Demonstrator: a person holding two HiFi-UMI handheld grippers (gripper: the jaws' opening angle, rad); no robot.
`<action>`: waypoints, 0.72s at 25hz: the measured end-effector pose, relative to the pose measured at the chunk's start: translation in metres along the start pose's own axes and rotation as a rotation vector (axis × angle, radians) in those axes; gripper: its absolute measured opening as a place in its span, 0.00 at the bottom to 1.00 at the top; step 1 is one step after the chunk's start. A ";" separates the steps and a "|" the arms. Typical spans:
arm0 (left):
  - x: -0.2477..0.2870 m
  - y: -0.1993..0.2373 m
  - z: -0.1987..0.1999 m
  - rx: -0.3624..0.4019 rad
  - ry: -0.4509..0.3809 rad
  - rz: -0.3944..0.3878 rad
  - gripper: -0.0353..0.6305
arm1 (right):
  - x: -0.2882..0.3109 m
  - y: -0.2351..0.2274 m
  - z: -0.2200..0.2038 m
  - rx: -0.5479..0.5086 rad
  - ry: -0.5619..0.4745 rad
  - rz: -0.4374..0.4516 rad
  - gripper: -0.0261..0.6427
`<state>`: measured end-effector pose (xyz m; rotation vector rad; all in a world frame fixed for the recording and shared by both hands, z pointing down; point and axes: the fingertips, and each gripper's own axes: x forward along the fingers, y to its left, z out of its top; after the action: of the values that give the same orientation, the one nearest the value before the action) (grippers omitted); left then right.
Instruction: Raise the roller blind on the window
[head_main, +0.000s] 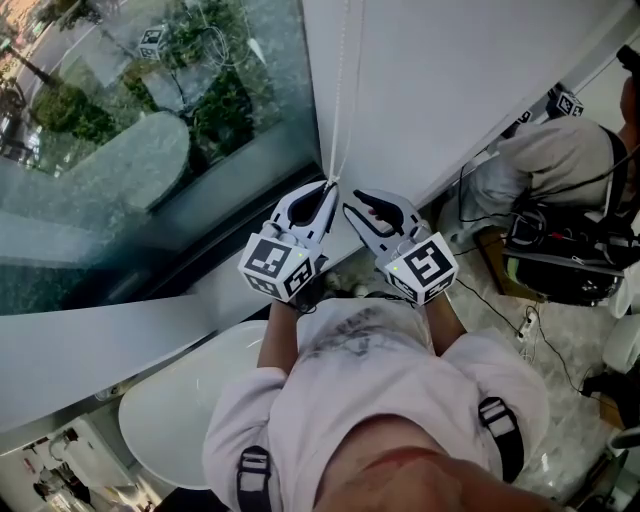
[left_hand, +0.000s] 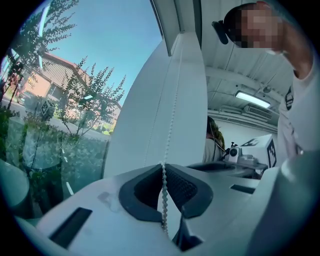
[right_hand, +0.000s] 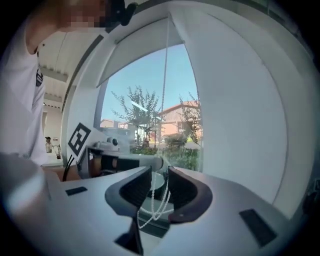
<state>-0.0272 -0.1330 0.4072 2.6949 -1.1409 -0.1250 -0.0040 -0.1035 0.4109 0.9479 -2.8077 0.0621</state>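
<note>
Your left tool is clamped shut on the white bead chain, which runs straight up beside the window, at the edge of the white wall. Your right tool, just to its right, has its jaws apart. The chain's slack loop shows in the gap, with neither pad pressing it. The roller blind covers only the top of the glass.
</note>
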 end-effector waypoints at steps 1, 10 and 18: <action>0.001 0.001 0.000 0.000 0.000 0.000 0.08 | 0.000 -0.003 0.011 -0.023 -0.018 -0.006 0.25; -0.001 0.003 -0.005 0.012 -0.001 0.010 0.08 | 0.008 -0.008 0.099 -0.164 -0.183 0.003 0.25; 0.002 -0.010 0.004 0.031 -0.016 0.006 0.08 | 0.014 -0.015 0.159 -0.169 -0.273 0.001 0.25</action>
<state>-0.0193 -0.1281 0.4008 2.7218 -1.1653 -0.1289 -0.0299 -0.1391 0.2563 0.9803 -2.9970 -0.3227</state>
